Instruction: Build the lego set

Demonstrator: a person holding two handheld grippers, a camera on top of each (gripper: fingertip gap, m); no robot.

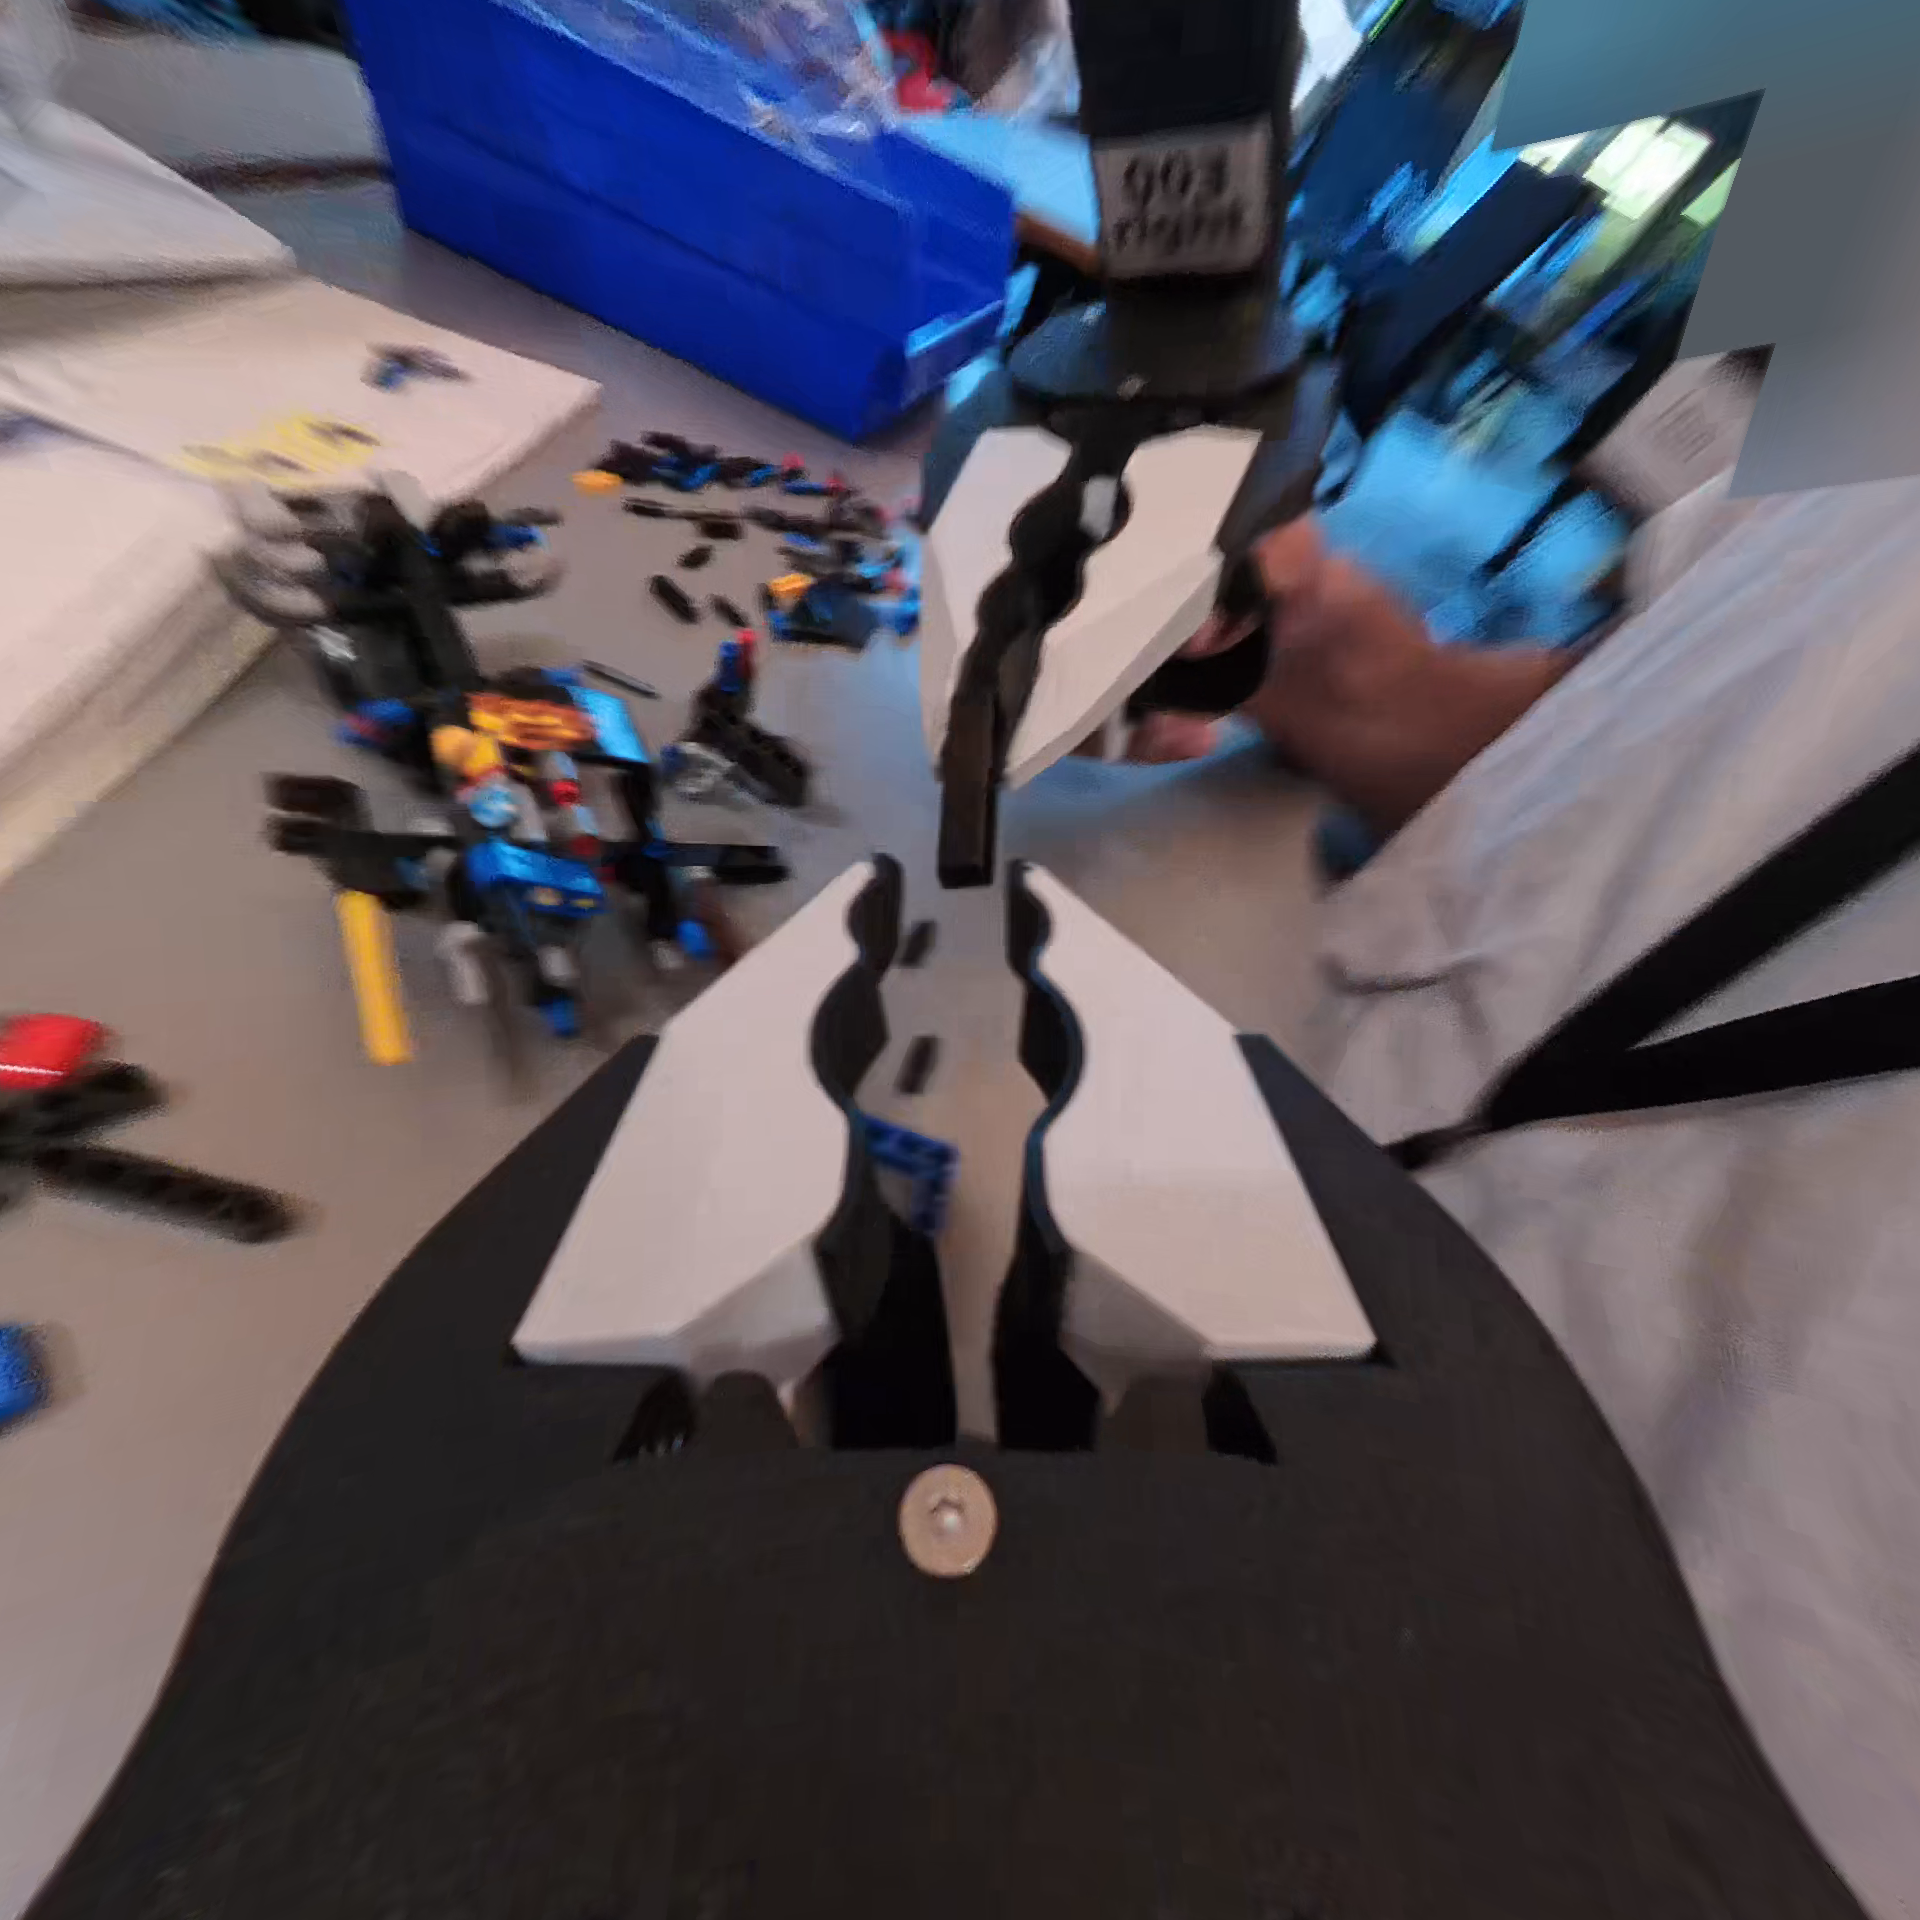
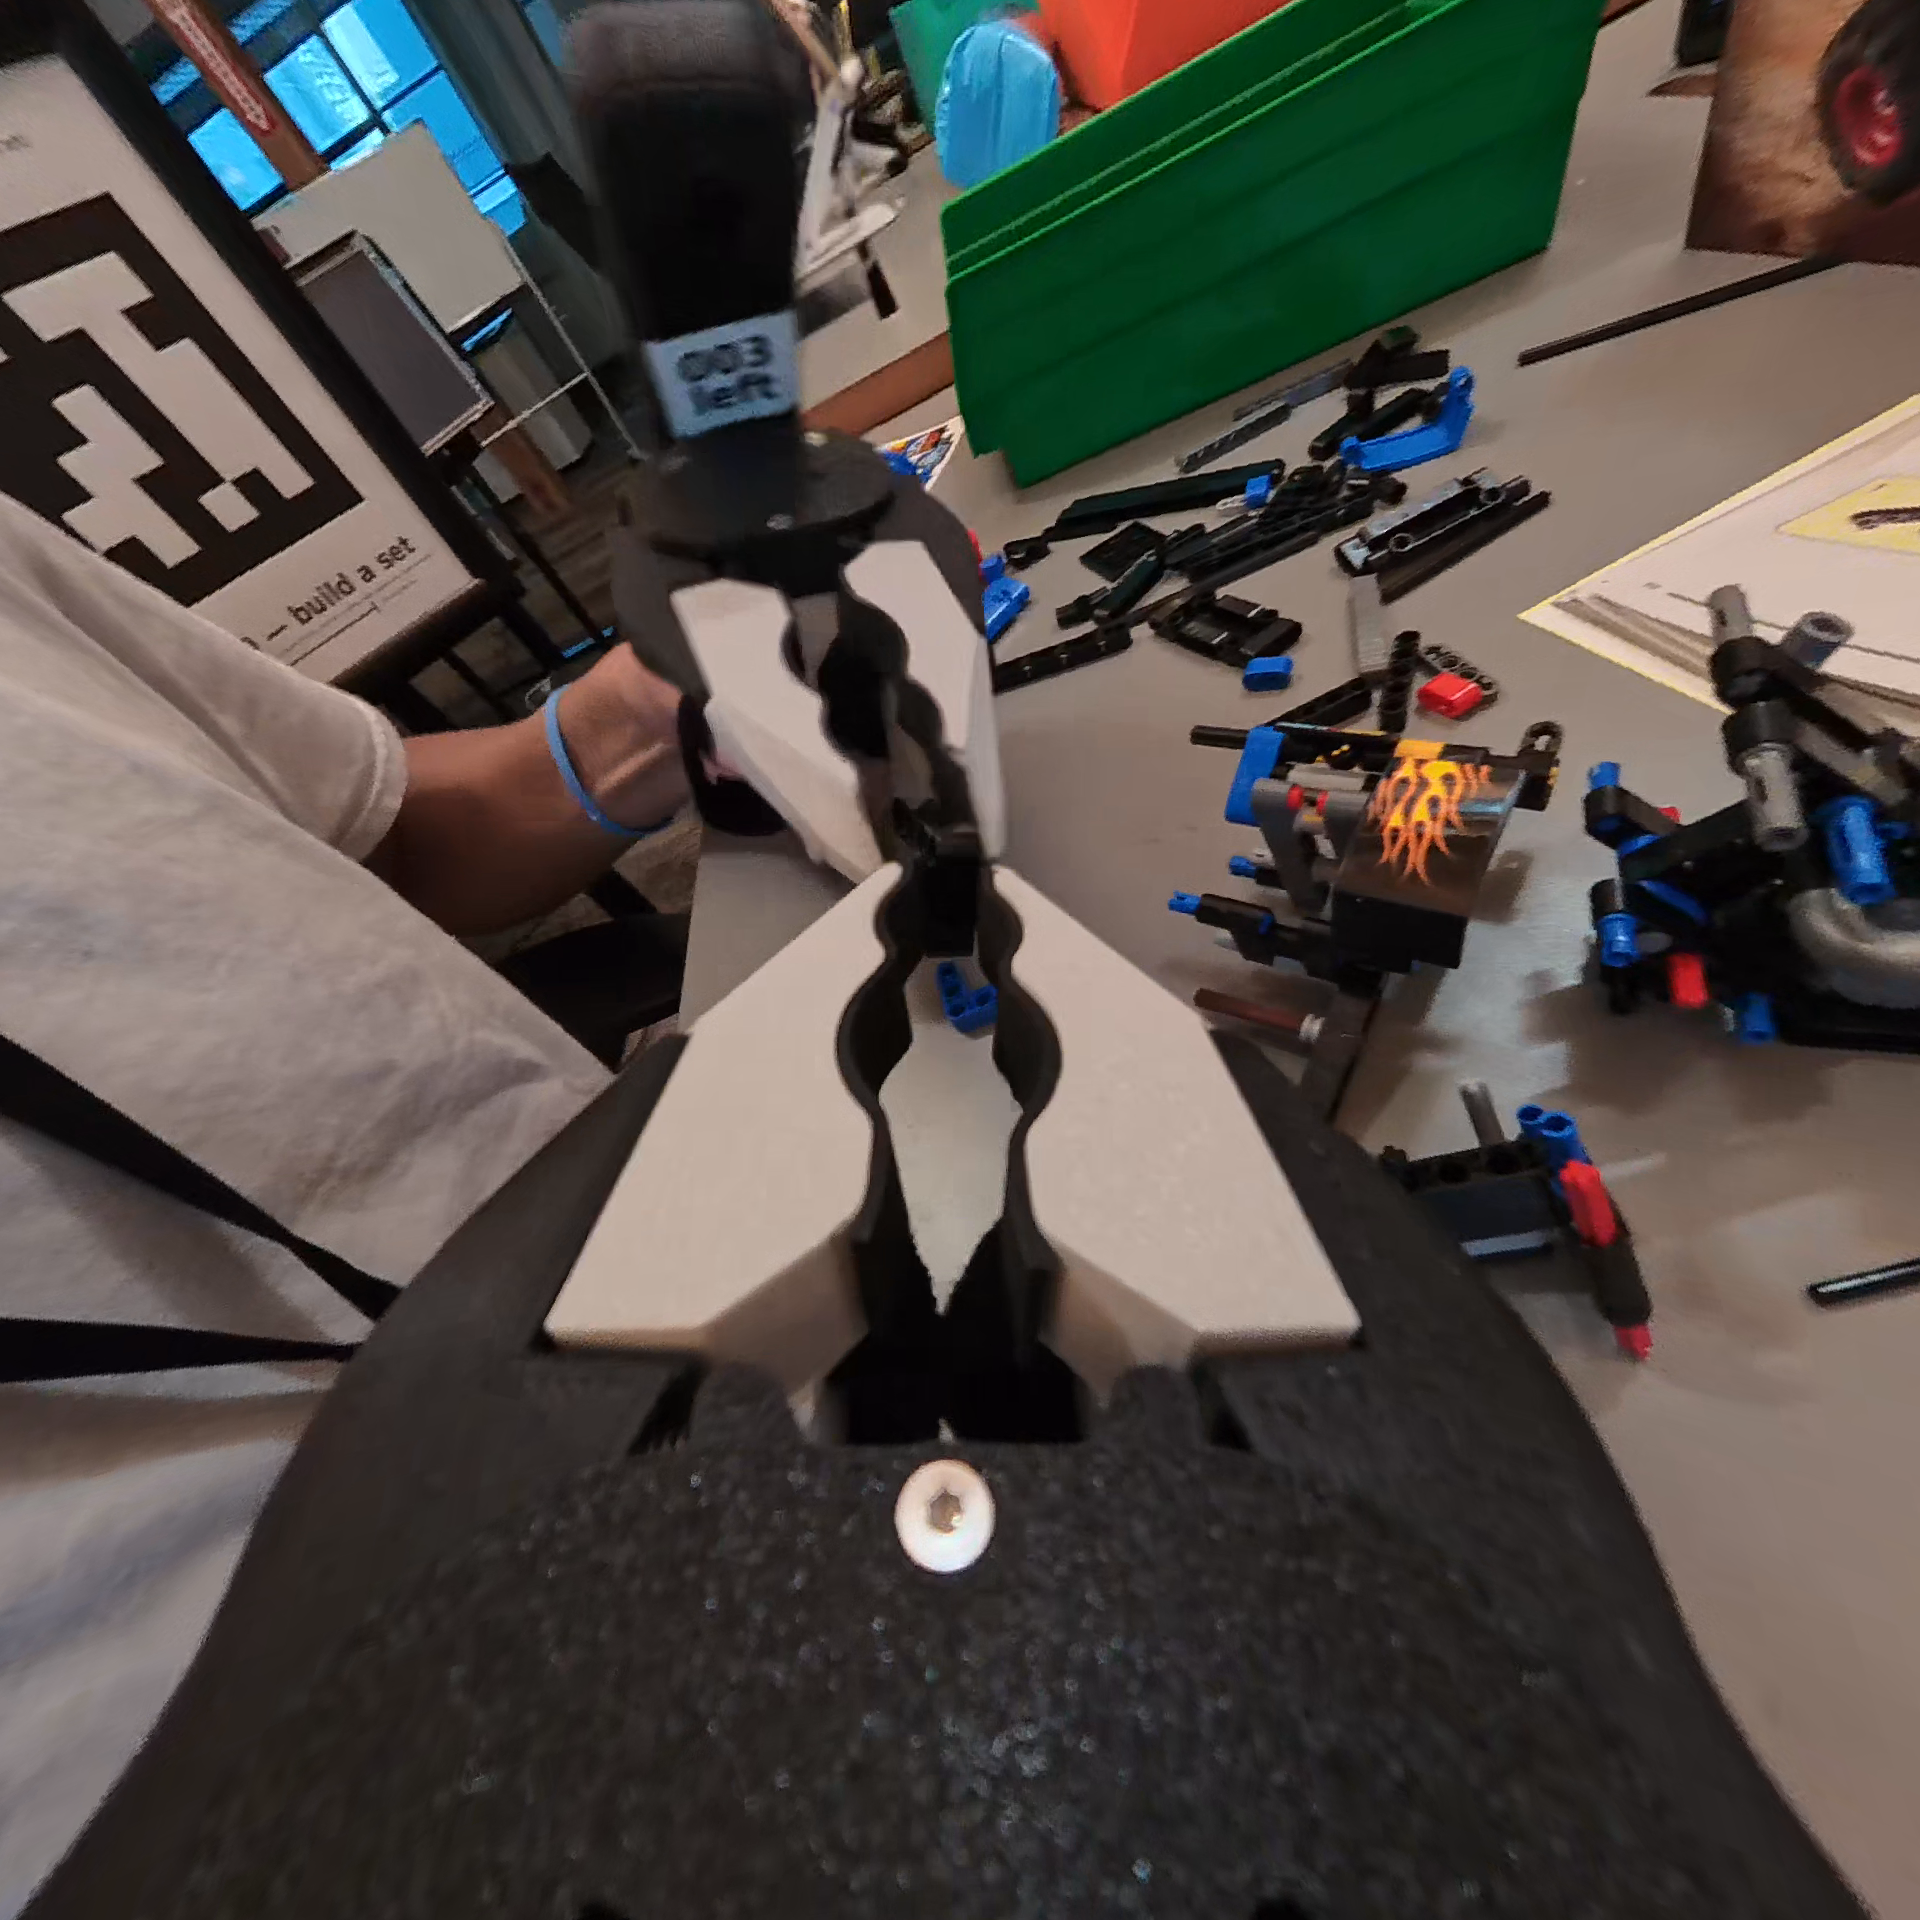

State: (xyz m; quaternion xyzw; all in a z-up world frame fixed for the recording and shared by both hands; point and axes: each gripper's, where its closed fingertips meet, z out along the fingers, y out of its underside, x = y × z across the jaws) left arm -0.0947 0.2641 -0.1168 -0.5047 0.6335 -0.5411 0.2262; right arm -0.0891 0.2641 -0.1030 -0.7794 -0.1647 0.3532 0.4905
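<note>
My right gripper [image 2: 943, 894] is shut on a black lego beam [image 2: 940, 899] that sticks out past its tips. In the left wrist view the right gripper [image 1: 971, 769] comes down from above, and the beam [image 1: 961, 821] ends between the tips of my left gripper [image 1: 954, 878]. The left gripper is open, with a gap on both sides of the beam end. It also shows in the right wrist view [image 2: 930, 842], tip to tip with the right one. A small blue lego piece [image 1: 914, 1174] [image 2: 966, 997] lies on the table below both grippers.
A part-built model with a flame sticker [image 2: 1423, 821] [image 1: 540, 717] and a blue-black assembly [image 2: 1766, 894] stand on the grey table. Loose parts [image 2: 1299, 540] [image 1: 748, 520] lie beyond. There is a green bin [image 2: 1247, 229], a blue bin [image 1: 675, 208] and an instruction booklet [image 2: 1766, 540]. A person's white shirt [image 2: 208, 935] is close by. Left and right tips are no more than a few centimetres apart. My left tips are roughly 7 centimetres from the small blue lego piece [image 1: 914, 1174]. Seen from the right wrist view [image 2: 968, 986] as well.
</note>
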